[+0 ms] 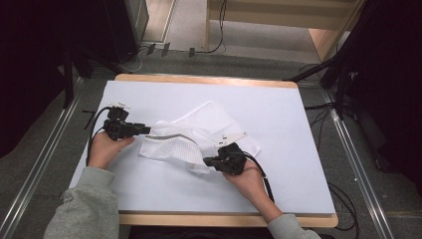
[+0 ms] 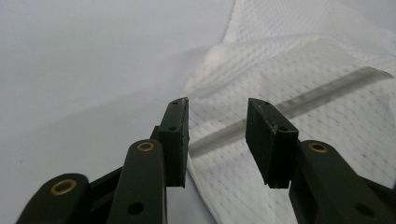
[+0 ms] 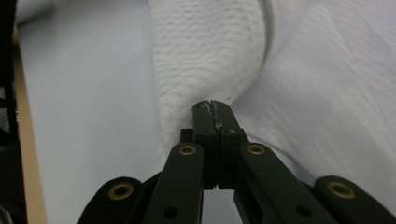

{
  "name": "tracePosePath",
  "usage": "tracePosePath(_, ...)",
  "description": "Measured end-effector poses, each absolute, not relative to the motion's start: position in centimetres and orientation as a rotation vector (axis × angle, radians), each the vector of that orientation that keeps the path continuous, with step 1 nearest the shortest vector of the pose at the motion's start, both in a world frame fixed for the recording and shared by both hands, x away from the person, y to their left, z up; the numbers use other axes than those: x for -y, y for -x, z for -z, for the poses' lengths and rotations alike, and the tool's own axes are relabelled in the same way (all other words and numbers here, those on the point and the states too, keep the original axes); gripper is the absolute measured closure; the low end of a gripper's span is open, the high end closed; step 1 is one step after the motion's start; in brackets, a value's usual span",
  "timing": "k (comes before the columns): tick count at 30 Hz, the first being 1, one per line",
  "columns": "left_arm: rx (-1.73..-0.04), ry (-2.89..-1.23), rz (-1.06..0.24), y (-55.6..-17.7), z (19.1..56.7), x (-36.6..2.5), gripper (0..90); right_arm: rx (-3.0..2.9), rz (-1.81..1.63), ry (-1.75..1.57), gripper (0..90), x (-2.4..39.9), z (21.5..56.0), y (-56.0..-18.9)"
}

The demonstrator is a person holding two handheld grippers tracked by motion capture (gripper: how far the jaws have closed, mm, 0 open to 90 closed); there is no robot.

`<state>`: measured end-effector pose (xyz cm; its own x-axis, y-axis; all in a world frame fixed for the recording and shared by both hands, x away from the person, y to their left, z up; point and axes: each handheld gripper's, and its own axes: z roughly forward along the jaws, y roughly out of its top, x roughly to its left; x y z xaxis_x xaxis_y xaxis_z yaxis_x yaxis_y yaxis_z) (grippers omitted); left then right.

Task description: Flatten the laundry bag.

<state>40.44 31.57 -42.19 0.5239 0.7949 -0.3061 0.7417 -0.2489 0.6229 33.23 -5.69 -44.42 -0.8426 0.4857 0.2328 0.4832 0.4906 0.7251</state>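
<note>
A white mesh garment (image 1: 194,130) lies crumpled in the middle of the white-covered table (image 1: 283,109), with a grey strip (image 1: 171,136) across its left part. My left gripper (image 1: 147,130) sits at the garment's left edge. In the left gripper view, my left gripper (image 2: 217,105) stands open above the mesh (image 2: 303,70) and the grey strip (image 2: 327,91), and its pads touch nothing. My right gripper (image 1: 206,161) is at the garment's near edge. In the right gripper view, my right gripper (image 3: 214,105) is shut on a bunched fold of the mesh (image 3: 210,46).
A white tag (image 1: 233,137) lies on the garment near my right hand. The table's wooden rim (image 1: 209,79) runs along the far side, and it shows as a wooden edge (image 3: 23,140) in the right gripper view. Cables (image 1: 343,199) and dark stands (image 1: 343,64) surround the table on the floor.
</note>
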Motion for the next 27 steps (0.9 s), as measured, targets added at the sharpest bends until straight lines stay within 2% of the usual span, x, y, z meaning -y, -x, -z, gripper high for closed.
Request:
tracePosePath(7,-1.224,-1.976,-0.125,-38.1,40.9,-31.8,57.3,-2.712,-1.404,-0.786,90.0,2.5,43.9,-32.8)
tracePosePath(21,-1.214,-1.95,-0.148,-33.5,39.7,-32.3,54.3,-2.827,-1.373,-0.669,90.0,-3.5,45.4,-33.5)
tracePosePath(24,-1.208,-1.945,-0.148,-33.2,39.5,-32.3,53.9,-2.834,-1.364,-0.626,90.0,-3.7,44.7,-33.1)
tracePosePath(27,-1.203,-1.943,-0.141,-33.0,39.4,-32.1,53.4,-2.81,-1.399,-0.639,90.0,-2.2,43.5,-33.2)
